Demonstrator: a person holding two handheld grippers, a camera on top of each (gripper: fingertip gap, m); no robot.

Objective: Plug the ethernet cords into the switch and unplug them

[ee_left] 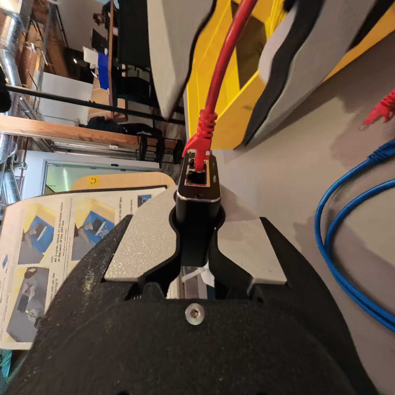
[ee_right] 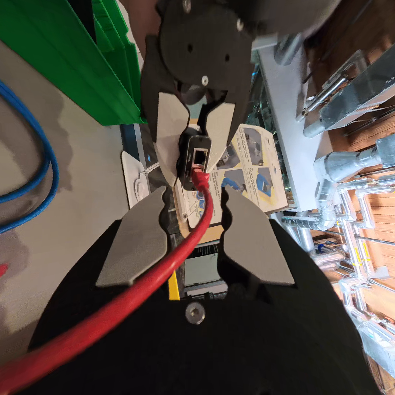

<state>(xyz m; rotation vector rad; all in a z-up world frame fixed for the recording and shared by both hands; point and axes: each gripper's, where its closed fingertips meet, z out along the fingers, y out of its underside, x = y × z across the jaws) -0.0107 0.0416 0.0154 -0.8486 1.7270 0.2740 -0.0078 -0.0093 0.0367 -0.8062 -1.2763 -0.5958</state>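
Note:
My left gripper (ee_left: 197, 205) is shut on a small black switch (ee_left: 197, 224) and holds it up off the table, ports facing away. A red ethernet cord (ee_left: 218, 70) is plugged by its red plug (ee_left: 203, 136) into the farther port; the nearer port is empty. In the right wrist view my right gripper (ee_right: 194, 189) is open just short of the switch (ee_right: 195, 149), and the red cord (ee_right: 149, 284) runs back between its fingers (ee_right: 141, 235). It grips nothing. The left gripper's fingers (ee_right: 171, 132) clamp the switch from above.
A blue cord (ee_left: 327, 235) lies looped on the grey table (ee_left: 277, 171), with a loose red plug (ee_left: 380, 111) beside it. A yellow bin (ee_left: 245, 106) and a green bin (ee_right: 64, 53) stand on the table. A printed instruction sheet (ee_right: 252, 171) stands beyond the edge.

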